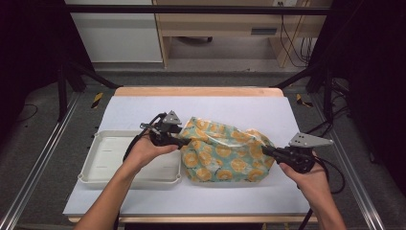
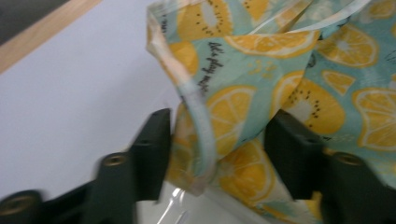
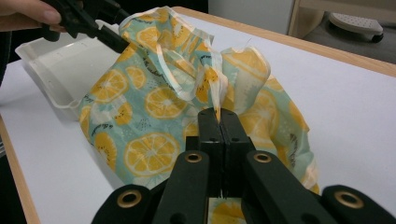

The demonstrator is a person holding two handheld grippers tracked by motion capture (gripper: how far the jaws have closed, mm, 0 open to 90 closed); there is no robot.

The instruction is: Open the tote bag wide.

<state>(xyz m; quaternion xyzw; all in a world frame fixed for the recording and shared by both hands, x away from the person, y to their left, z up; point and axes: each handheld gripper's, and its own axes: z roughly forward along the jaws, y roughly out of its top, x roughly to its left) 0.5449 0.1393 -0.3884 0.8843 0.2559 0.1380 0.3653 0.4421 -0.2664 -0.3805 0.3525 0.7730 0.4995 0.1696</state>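
right gripper [image 3: 218, 122] is clenched on the fruit-print bag [image 1: 222, 151]; left gripper [image 2: 215, 140] straddles its rim, not yet pinching. risk: rim slips free, bag sags.

A wooden-edged table [image 1: 196, 91] carries a white cover sheet [image 1: 143, 108] over nearly its whole top; on the sheet, at the left, sits a shallow white tray [image 1: 103, 160]; just beside it, touching its right edge, lies a crumpled fruit-print bag [image 1: 222, 153], teal with orange slices, near the middle.
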